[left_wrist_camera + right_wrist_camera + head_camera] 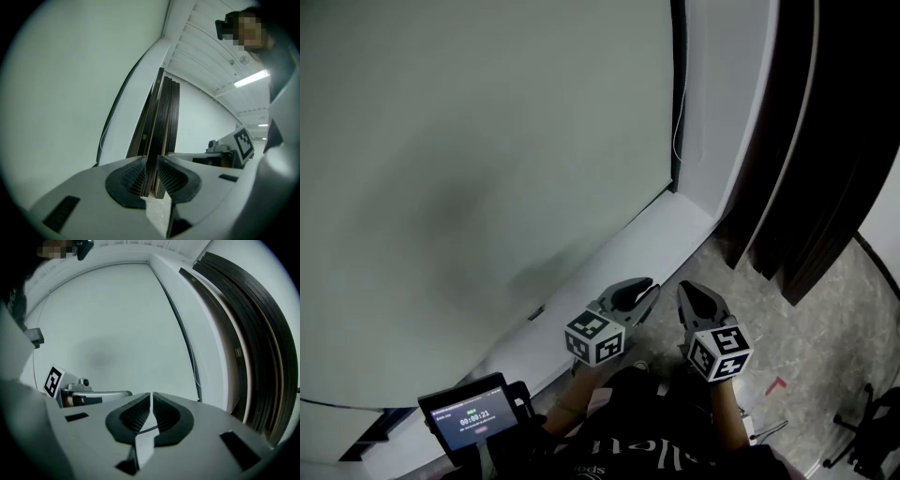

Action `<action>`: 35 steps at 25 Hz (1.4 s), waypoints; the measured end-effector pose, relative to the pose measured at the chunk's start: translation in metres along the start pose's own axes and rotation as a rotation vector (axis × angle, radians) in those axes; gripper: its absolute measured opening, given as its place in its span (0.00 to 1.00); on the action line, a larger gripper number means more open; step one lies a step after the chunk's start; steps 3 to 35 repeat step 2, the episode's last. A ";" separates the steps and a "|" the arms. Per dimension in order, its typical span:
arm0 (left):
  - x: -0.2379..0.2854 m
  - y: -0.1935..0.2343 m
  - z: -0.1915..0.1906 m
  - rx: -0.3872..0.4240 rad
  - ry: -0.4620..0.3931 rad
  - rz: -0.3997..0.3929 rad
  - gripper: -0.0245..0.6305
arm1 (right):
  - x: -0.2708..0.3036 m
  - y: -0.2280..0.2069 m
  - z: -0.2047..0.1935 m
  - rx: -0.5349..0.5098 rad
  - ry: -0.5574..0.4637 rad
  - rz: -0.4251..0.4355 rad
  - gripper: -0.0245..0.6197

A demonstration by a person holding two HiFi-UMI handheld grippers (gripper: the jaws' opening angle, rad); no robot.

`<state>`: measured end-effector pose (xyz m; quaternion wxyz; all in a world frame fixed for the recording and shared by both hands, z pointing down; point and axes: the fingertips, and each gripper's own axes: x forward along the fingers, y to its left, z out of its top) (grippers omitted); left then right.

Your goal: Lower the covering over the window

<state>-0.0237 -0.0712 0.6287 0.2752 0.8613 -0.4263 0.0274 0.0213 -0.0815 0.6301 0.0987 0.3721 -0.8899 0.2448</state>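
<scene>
The blind point(487, 141) hangs flat over the window as a broad, pale grey-green sheet. Its bottom edge lies right along the white sill point(647, 234). At its right side a thin cord point(678, 141) hangs down beside the dark window frame.

The person stands close to the sill with both arms held low in front of them, above the speckled floor point(825, 337). The left claw point(649, 289) and the right claw point(686, 291) sit side by side, near each other but not touching. Both point towards the corner where the sill meets the wall, and neither touches the blind, the cord or the sill.

The left claw is released. Its two ribbed pads stand a narrow gap apart with nothing between them. Through the gap, in the left gripper view, only a stack of dark boards point(806, 141) shows, leaning upright against the wall to the right of the window. The right claw is clenched, its pads drawn together to a hairline slit, and I can see nothing caught in it.

Each claw carries a cube with square markers. At the person's lower left a small device with a lit screen point(473, 417) sticks out towards the sill. On the floor to the right there is a small red mark point(776, 384), and past it the black foot of a chair point(862, 431).
</scene>
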 end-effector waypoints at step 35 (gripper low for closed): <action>-0.001 -0.003 -0.004 0.000 0.008 -0.006 0.15 | -0.003 0.000 -0.003 -0.002 0.000 -0.009 0.07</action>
